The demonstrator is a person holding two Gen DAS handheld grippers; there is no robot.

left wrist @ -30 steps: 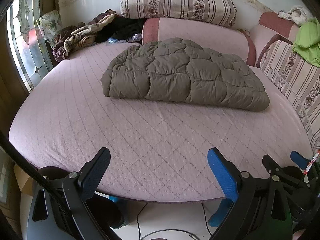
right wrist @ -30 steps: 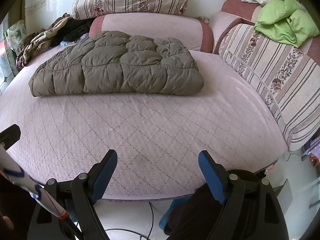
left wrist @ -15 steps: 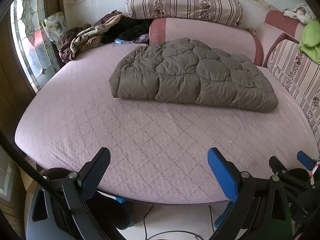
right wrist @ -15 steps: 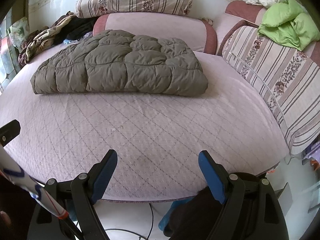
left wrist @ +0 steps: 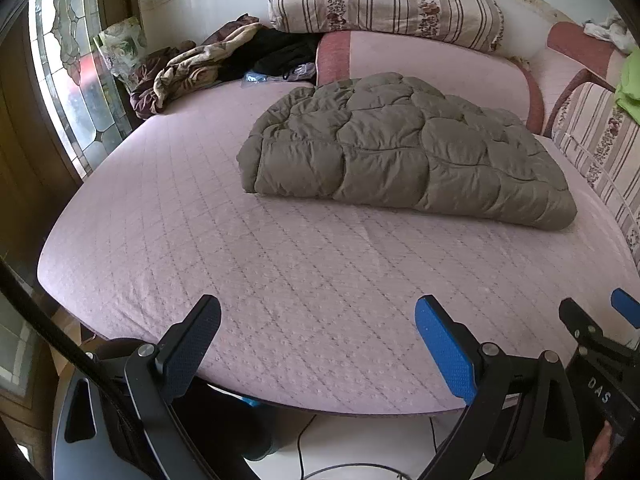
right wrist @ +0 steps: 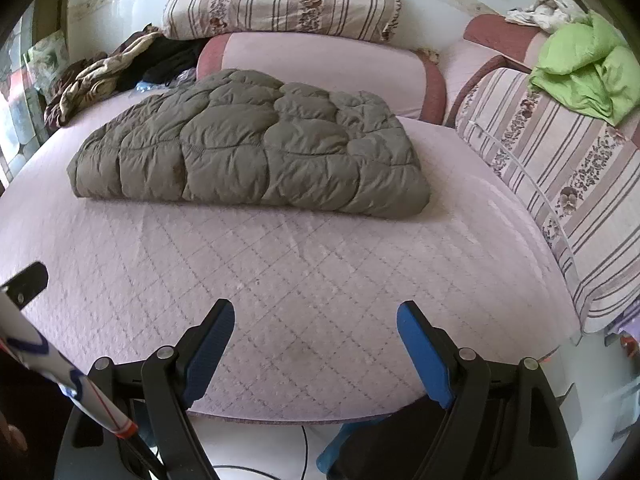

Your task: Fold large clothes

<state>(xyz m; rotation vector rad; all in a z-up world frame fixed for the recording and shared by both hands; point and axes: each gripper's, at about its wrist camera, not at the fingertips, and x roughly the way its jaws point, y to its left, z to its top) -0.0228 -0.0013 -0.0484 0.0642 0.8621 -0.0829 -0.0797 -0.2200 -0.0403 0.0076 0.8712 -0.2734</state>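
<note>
Both tools pull back to the near edge of the bed. Left tool is spread wide, pinching nothing; right tool likewise spread and empty. The olive puffer coat lies folded mid-bed, well apart from both, a shade farther off than a second ago. Looks like the fold is finished.
</note>
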